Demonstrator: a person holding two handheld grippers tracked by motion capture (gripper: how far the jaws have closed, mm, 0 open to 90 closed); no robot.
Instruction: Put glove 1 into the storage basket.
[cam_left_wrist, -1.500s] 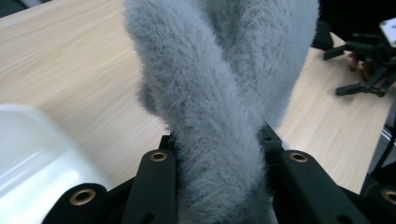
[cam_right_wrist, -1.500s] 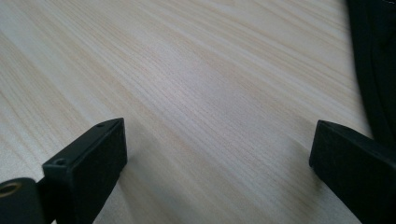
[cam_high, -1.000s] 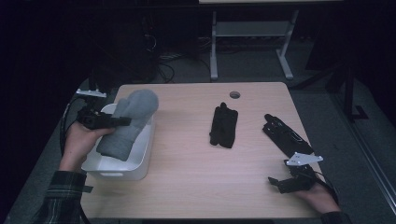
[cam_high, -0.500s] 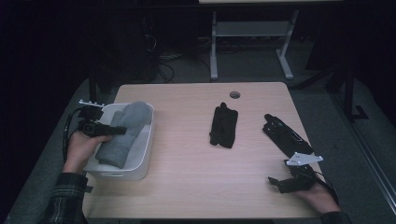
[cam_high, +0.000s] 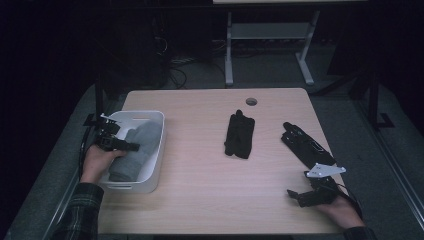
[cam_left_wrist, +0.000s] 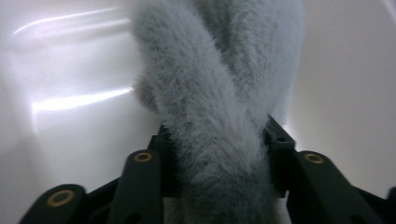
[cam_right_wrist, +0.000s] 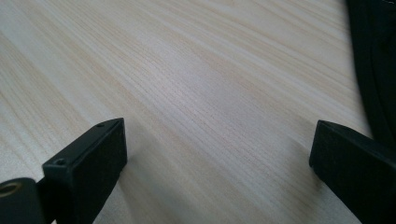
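Fingers (cam_left_wrist: 144, 182) of the left gripper (cam_high: 116, 143) have just been opening; the grey fuzzy garment (cam_high: 134, 150) sits between them, and whether the pads have let go of it I cannot tell. It lies in the white bin (cam_high: 156, 150) at the bench (cam_high: 210, 190) left edge. I'd finish the release, then lift straight up so the pile doesn't snag. Right gripper (cam_high: 312, 194) rests released on the bench. High view adds two black gloves (cam_high: 240, 134), (cam_high: 305, 146); left gripper view gives the fleece-to-finger contact and the bin's inner wall; right gripper view gives wood grain between spread fingers.
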